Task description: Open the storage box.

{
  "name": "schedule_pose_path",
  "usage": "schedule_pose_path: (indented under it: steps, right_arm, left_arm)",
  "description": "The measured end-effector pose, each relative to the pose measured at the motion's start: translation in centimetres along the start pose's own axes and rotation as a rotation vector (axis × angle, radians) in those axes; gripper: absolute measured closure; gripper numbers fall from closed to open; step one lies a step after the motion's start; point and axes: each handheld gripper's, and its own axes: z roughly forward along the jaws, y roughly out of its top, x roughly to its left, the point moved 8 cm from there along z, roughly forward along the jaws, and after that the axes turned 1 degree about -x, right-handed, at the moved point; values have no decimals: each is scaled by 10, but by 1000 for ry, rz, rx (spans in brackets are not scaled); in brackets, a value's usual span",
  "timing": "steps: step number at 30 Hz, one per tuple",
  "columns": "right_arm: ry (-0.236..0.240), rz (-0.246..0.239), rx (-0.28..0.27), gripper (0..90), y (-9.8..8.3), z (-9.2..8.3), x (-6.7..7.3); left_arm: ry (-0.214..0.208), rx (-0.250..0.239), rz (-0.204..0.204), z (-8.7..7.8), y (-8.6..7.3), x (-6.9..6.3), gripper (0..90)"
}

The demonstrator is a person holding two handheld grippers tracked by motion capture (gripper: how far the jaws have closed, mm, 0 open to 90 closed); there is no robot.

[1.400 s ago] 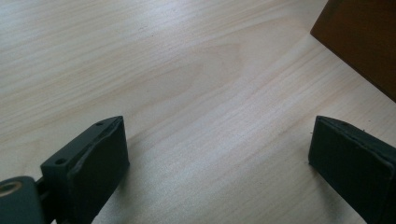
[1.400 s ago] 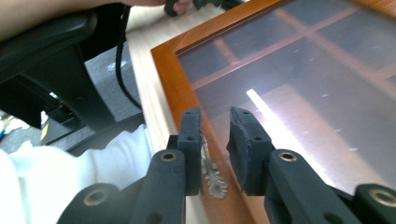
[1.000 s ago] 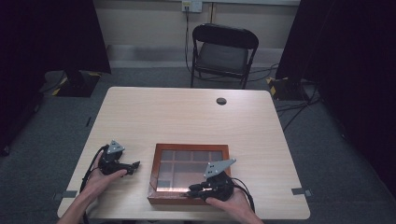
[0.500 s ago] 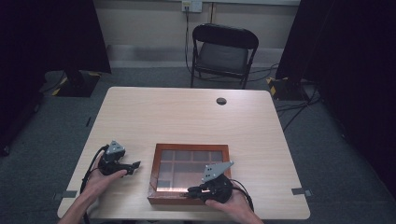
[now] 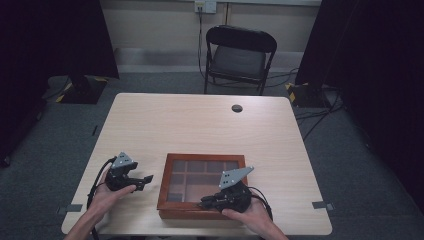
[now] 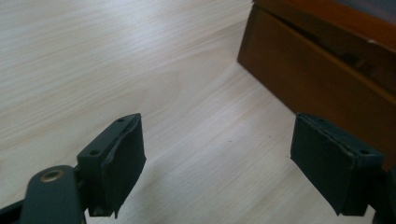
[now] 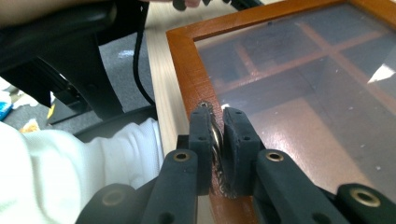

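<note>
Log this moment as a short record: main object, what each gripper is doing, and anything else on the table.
main object: wooden box with a glass lid over divided compartments, at the near edge of the table
lid: down
right gripper: jaws shut on a small metal knob at the lid's near frame
left gripper: open, nothing between the pads, beside the box's left wall, above bare tabletop
other item: small dark round thing near the far edge
beyond the table: folding chair
</note>
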Motion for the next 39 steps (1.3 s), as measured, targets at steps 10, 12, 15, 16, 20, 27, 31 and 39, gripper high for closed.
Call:
schedule_pose_path:
  steps: [10,12,15,16,20,27,31,39]
  right_arm:
    - [2,-4,11,828,8,-6,0]
    - [8,-3,9,828,10,-7,-1]
    - [14,7,5,828,14,-9,-1]
    - [16,8,1,828,16,-11,-2]
    - [11,4,4,827,20,-13,-2]
    - [16,11,12,827,26,-16,-3]
    - [17,11,12,827,30,-18,-3]
    - [21,20,10,827,40,-24,-6]
  left_arm:
    - [-59,-27,46,-3,8,-23,165]
    - [-72,-33,60,-5,10,-27,165]
    - [-114,-53,67,-6,12,-33,161]
    - [-141,-65,86,-6,14,-38,156]
    - [-145,-63,74,-4,17,-44,155]
    - [-156,-68,98,-2,19,-51,156]
    - [-167,-73,121,-2,21,-56,157]
    - [-209,-143,124,-7,28,-63,170]
